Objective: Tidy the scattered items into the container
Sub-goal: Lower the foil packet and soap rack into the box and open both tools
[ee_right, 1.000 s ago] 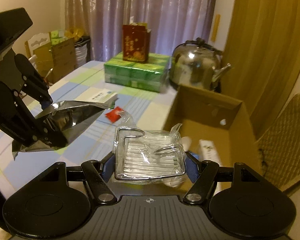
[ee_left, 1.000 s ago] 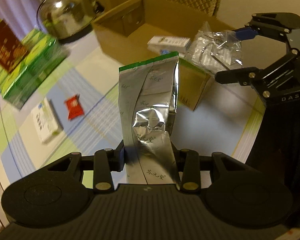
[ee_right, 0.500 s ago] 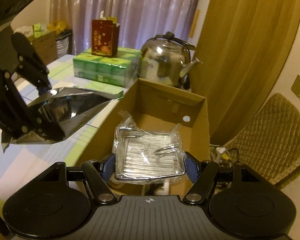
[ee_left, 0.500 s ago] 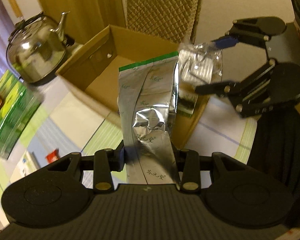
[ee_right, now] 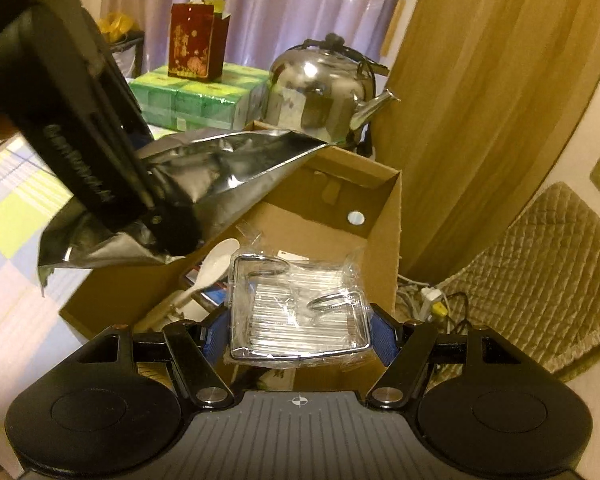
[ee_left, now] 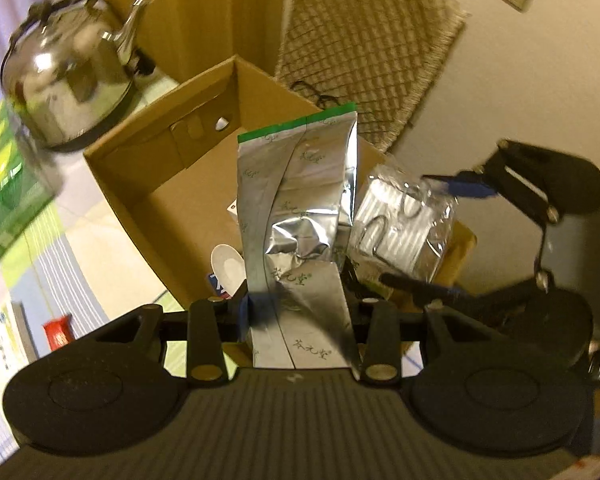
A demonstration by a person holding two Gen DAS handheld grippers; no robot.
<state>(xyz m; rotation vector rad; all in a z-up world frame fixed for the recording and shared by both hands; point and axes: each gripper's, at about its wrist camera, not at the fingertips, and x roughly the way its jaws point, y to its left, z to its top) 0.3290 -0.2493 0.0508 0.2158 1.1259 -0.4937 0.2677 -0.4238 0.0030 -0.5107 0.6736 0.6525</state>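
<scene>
We hold both loads over the box [ee_right: 332, 216], which sits on the table with its top open. Our left gripper [ee_left: 298, 312] is clamped on the lower part of a foil pouch [ee_left: 300, 216], which stands up from the jaws with its green-edged top pointing over the box. Our right gripper [ee_right: 298, 334] is closed on a wire rack [ee_right: 300, 312] wrapped in clear film, level between the blue pads and above the near-right part of the box.

In the box already lie a white spoon [ee_right: 216, 266] and some flat packs near the close wall. Seen from the right wrist, the pouch hangs above the spoon, and the two grippers are close together, so we judge that the drops should go one at a time.

To do this step well, we lower the pouch further in before we open the left jaws, since it is light and slack and could slide off the rim. The rack is stiff and can catch on the wall, so we keep it flat and set it toward the bare far floor.

A kettle [ee_right: 320, 84] stands just behind the box; we stay clear of its spout. A red packet [ee_left: 58, 330] lies on the table, yet to be picked up.
</scene>
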